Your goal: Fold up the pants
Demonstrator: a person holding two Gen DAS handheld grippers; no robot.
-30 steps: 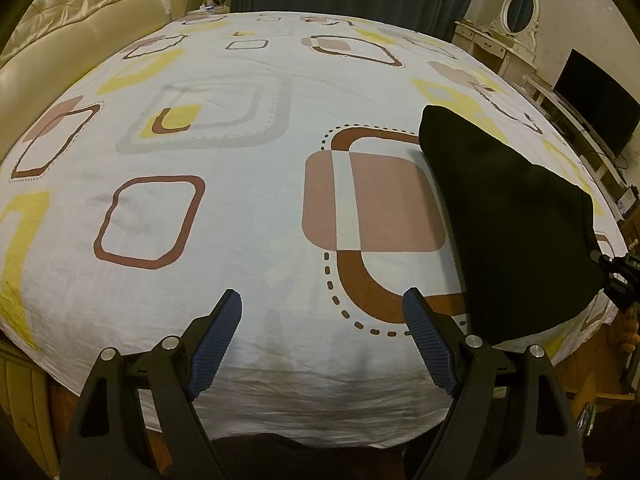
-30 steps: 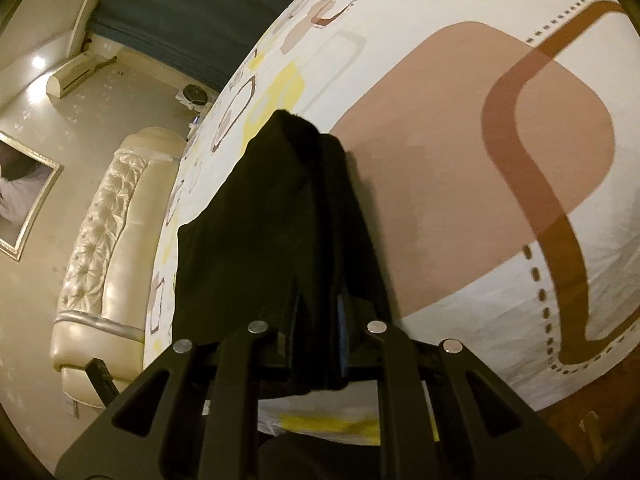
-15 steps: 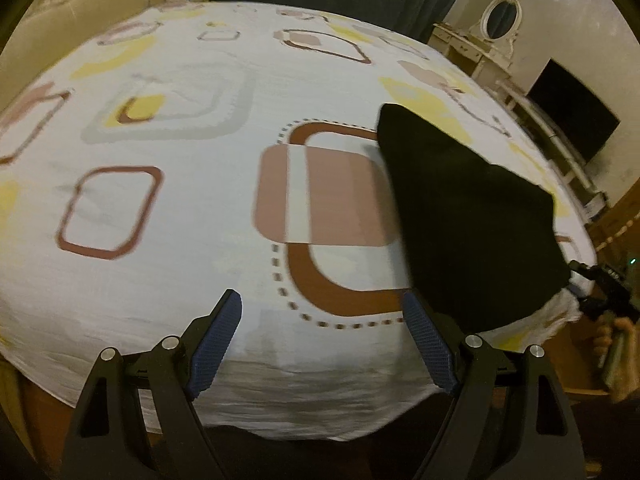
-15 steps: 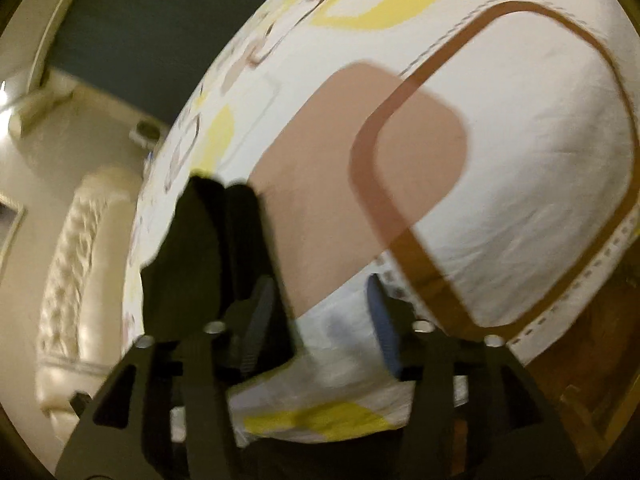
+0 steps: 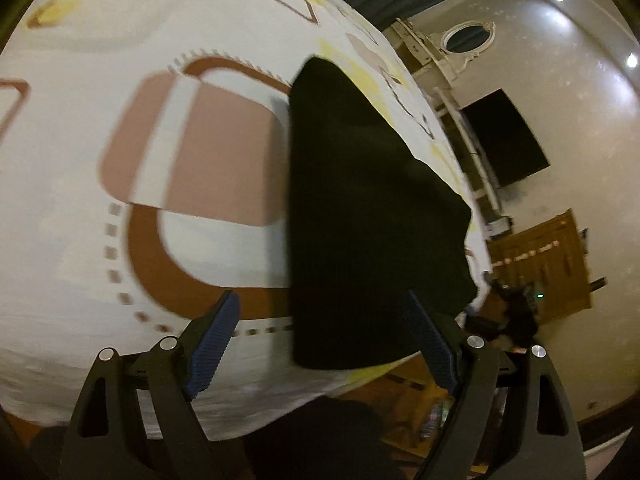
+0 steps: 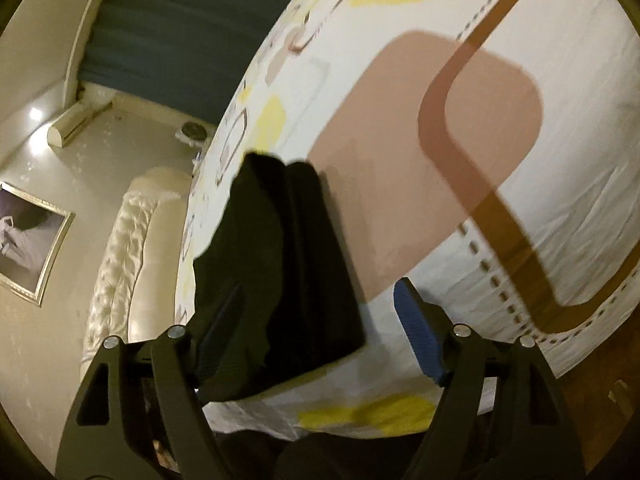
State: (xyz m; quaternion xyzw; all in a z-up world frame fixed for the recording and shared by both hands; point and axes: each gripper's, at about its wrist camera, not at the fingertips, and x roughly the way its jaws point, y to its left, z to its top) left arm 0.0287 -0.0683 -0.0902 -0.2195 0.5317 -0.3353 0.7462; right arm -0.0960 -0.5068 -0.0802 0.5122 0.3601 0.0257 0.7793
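The black pants point(image 5: 368, 208) lie folded in a long strip on the bed's patterned sheet point(image 5: 80, 160), near the bed's near edge. My left gripper point(image 5: 324, 344) is open, its blue pads either side of the pants' near end, above the bed edge. In the right wrist view the pants point(image 6: 280, 264) lie between the pads of my right gripper point(image 6: 320, 332), which is open and holds nothing. The left pad point(image 6: 218, 320) is over the dark cloth.
The bed sheet point(image 6: 500, 160) has brown, pink and yellow squares. A padded cream headboard point(image 6: 120, 248) and a framed picture point(image 6: 28, 236) are left. A TV point(image 5: 504, 140), white dresser with mirror point(image 5: 468, 38) and wooden cabinet point(image 5: 548, 264) stand right of the bed.
My right gripper has opened and let go of the pants, which now lie on the bed. My left gripper has swung right and moved in over the pants' near end.
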